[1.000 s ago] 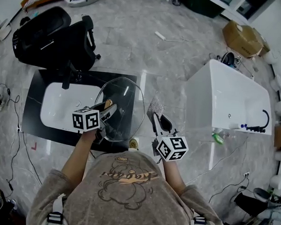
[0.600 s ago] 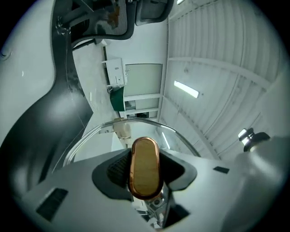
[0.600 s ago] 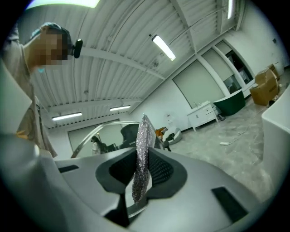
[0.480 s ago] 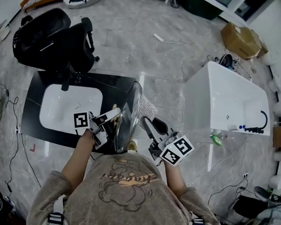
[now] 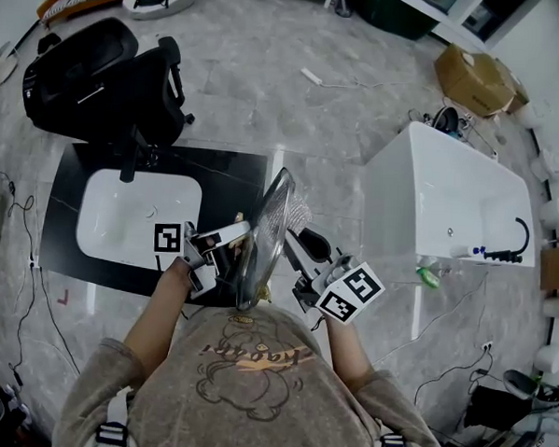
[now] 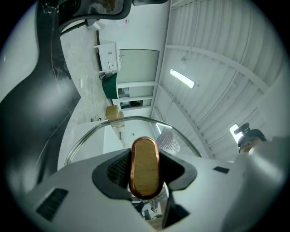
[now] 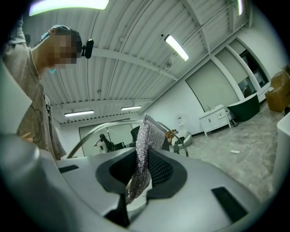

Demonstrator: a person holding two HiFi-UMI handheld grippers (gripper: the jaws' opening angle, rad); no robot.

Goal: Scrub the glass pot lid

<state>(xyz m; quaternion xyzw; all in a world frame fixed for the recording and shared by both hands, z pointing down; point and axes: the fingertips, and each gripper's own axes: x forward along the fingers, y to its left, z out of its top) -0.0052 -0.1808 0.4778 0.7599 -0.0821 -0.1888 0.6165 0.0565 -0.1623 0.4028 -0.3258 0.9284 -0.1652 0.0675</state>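
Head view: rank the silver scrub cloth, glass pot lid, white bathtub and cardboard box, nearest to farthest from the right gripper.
1. silver scrub cloth: pinched in the right gripper's own jaws.
2. glass pot lid: just to its left, standing on edge.
3. white bathtub: on the floor to its right.
4. cardboard box: far upper right.

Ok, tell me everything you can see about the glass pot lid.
The glass pot lid is round, clear glass with a metal rim and an oval wood-coloured knob. It stands on edge in the air, nearly vertical, over the near edge of the black counter. The left tool grips it by the knob; the silver mesh cloth lies against its other face, as far as I can tell.
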